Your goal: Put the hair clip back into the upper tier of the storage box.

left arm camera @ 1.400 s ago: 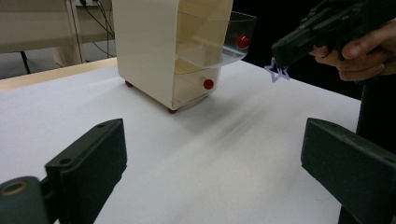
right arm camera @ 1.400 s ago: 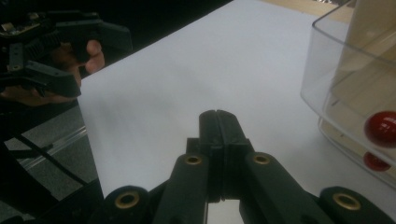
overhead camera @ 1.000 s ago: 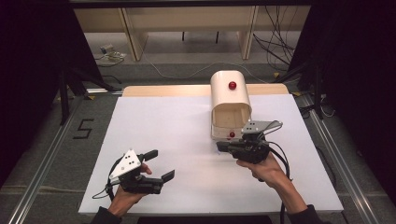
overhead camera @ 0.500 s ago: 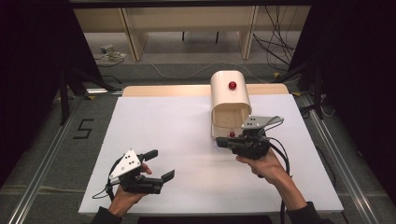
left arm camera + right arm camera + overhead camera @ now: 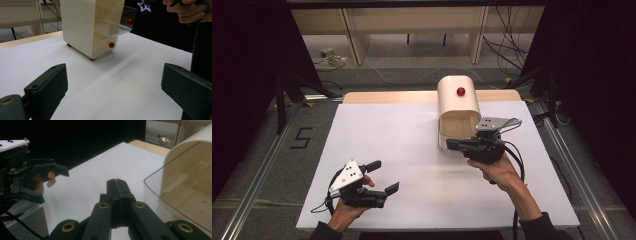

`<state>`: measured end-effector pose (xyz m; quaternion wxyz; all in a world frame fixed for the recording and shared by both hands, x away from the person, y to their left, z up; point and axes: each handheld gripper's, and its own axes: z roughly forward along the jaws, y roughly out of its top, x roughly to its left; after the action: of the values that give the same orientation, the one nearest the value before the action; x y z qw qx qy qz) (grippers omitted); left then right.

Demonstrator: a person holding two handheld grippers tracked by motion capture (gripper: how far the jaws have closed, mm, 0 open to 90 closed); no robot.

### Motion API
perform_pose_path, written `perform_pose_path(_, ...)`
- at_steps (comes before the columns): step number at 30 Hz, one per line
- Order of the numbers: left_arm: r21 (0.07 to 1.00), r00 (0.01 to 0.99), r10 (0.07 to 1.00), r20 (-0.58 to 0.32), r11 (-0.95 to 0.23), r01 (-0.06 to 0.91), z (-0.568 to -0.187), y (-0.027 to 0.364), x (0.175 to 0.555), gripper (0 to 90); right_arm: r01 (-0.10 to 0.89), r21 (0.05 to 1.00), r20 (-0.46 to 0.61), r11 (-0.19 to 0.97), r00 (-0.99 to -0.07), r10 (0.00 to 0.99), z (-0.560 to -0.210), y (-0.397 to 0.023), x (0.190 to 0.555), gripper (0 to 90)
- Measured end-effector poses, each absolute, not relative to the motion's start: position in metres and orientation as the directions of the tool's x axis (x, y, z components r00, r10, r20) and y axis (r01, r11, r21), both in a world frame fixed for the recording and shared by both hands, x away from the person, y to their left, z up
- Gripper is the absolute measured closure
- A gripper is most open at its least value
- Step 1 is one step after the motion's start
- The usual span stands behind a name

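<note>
A cream box [image 5: 457, 105] with a red knob [image 5: 460, 91] on top stands at the far right of the white table [image 5: 402, 145]. In the left gripper view the box [image 5: 80, 25] has a clear flap [image 5: 125, 17] swung up with a red knob [image 5: 129, 22], and a lower drawer with a red knob [image 5: 111, 45]. My right gripper [image 5: 452, 145] is at the box's open front, shut with nothing between its jaws [image 5: 117, 182], just left of the clear flap [image 5: 175, 195]. My left gripper [image 5: 385, 175] is held open over the front left of the table, far from the box.
A wooden strip [image 5: 387, 97] runs along the table's far edge. Beyond it are shelf legs and cables on the floor. A black "5" mark [image 5: 302, 137] lies on the floor at left. Metal rails flank the table.
My right gripper has edged slightly farther in toward the box front. The left gripper has stayed put.
</note>
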<state>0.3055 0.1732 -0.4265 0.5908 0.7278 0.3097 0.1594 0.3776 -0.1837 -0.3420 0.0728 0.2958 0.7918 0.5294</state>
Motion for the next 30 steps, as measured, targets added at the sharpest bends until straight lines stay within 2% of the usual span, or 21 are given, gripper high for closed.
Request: perform_pose_path(30,0.959,0.758,0.639,-0.135,-0.109,0.263,-0.426,0.174,0.306,6.4,0.383,0.907,0.197,0.173,-0.751,0.63,-0.336,-0.197,0.398,90.0)
